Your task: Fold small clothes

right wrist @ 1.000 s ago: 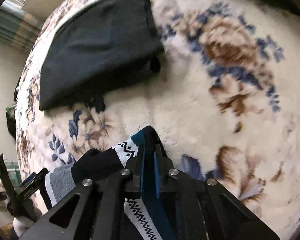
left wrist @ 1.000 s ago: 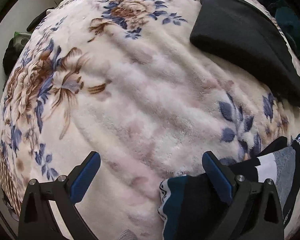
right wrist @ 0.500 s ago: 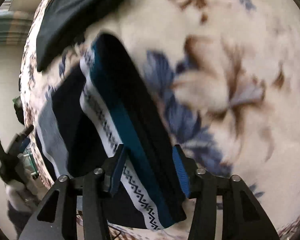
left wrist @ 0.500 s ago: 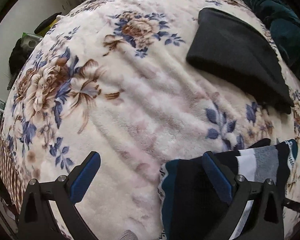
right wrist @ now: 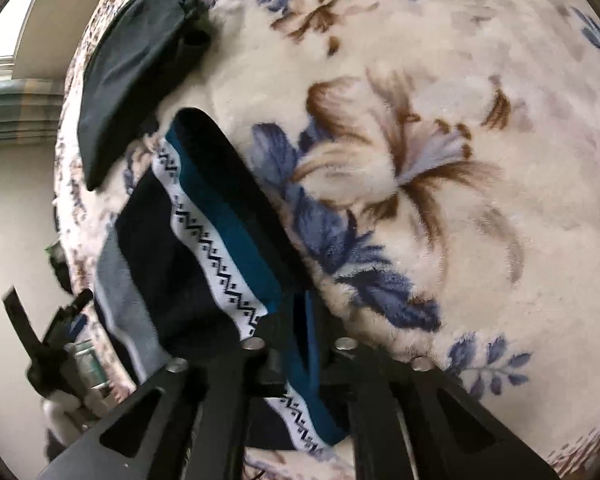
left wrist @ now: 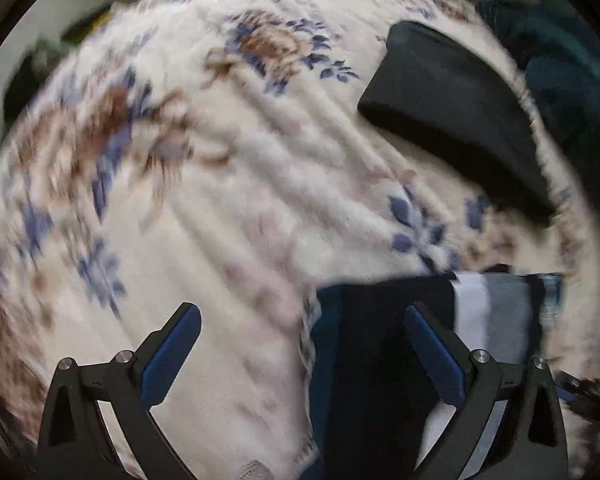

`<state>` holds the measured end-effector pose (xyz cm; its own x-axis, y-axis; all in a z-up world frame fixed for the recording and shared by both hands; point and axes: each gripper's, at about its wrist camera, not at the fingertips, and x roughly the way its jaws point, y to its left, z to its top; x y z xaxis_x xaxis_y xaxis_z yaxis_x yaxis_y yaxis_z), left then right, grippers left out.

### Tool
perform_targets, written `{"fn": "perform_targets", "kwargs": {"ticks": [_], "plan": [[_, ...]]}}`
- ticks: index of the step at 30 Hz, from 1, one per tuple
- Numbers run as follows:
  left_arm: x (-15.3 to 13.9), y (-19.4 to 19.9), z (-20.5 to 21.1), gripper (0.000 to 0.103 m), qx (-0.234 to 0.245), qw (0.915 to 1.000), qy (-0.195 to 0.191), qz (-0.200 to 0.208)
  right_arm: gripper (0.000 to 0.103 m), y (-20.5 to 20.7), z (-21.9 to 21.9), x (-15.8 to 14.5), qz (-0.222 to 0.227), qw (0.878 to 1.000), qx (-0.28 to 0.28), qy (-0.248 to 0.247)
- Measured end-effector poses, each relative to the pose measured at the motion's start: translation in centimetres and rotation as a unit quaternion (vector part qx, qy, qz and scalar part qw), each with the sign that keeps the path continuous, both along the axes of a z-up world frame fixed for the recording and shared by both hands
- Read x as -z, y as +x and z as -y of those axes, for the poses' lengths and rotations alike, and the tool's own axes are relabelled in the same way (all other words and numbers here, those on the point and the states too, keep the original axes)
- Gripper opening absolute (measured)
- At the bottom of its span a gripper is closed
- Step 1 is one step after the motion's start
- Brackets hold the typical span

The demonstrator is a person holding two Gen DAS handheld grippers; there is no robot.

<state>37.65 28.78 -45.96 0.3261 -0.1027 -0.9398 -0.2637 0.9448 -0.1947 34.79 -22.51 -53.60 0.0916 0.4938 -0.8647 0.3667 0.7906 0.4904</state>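
At the lower right of the left view, the sock [left wrist: 380, 360] lies on the flowered blanket [left wrist: 240, 200], and my left tongs [left wrist: 300, 344] hang wide and empty, one finger over the dark knit. In the right view, low in the middle, my right tongs [right wrist: 300, 320] are clamped on the sock's teal band, near a folded black cloth [right wrist: 132, 76] at upper left. I should keep the fold flat and the edges matched, I judge.
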Motion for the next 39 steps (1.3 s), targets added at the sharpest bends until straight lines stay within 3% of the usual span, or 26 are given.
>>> {"fn": "perform_targets", "kwargs": {"ticks": [1,3,6,10,13,18,19,20,21,22,23,24,32,39], "plan": [[0.4,-1.0,-0.4,0.103,-0.005,0.9994,-0.033,0.000,0.072,0.2,0.3,0.0,0.010,1.000,-0.010,0.010],[2.3,-3.0,-1.1,0.103,-0.016,0.9953,-0.094,-0.018,0.082,0.9,0.2,1.0,0.013,0.998,-0.034,0.045],[5.3,-4.8,-1.0,0.103,-0.028,0.9879,-0.146,-0.044,0.082,1.5,-0.7,3.3,-0.002,0.994,-0.072,0.080],[6.5,-4.2,-0.2,0.103,-0.030,0.9809,-0.191,-0.018,0.085,2.3,-2.6,5.0,0.003,0.989,-0.114,0.090],[7.1,-2.1,1.0,0.103,-0.011,0.9797,-0.200,-0.010,0.090,3.0,-3.1,5.6,0.020,0.985,-0.113,0.126],[7.1,-0.4,2.4,0.103,0.037,0.9793,-0.199,-0.002,0.091,3.0,-4.5,5.7,0.035,0.972,-0.146,0.179],[6.7,-0.6,2.6,0.093,0.042,0.9785,-0.202,0.007,0.090,3.0,-4.9,5.6,0.033,0.969,-0.154,0.191],[6.4,-0.7,2.9,0.081,0.044,0.9779,-0.204,0.016,0.089,3.0,-5.7,5.6,0.032,0.965,-0.162,0.205],[6.1,-0.9,3.1,0.057,0.047,0.9775,-0.204,0.022,0.084,2.9,-6.1,5.5,0.029,0.965,-0.165,0.202],[5.5,-1.0,3.5,0.039,0.050,0.9777,-0.201,0.032,0.068,2.9,-6.4,5.5,0.027,0.966,-0.167,0.195],[5.0,-1.1,3.7,0.033,0.050,0.9786,-0.196,0.039,0.055,3.1,-6.8,5.4,0.026,0.967,-0.165,0.193],[4.3,-1.1,3.8,0.029,0.047,0.9788,-0.194,0.045,0.034,3.2,-6.9,5.3,0.026,0.969,-0.152,0.194],[-0.7,0.0,3.5,0.024,0.053,0.9758,-0.194,0.086,0.027,1.7,-6.5,-0.6,0.078,0.976,-0.117,0.168],[-6.6,7.8,4.2,0.024,0.082,0.9711,-0.188,0.122,0.026,4.9,-4.7,-7.5,0.135,0.974,-0.079,0.165]]}}
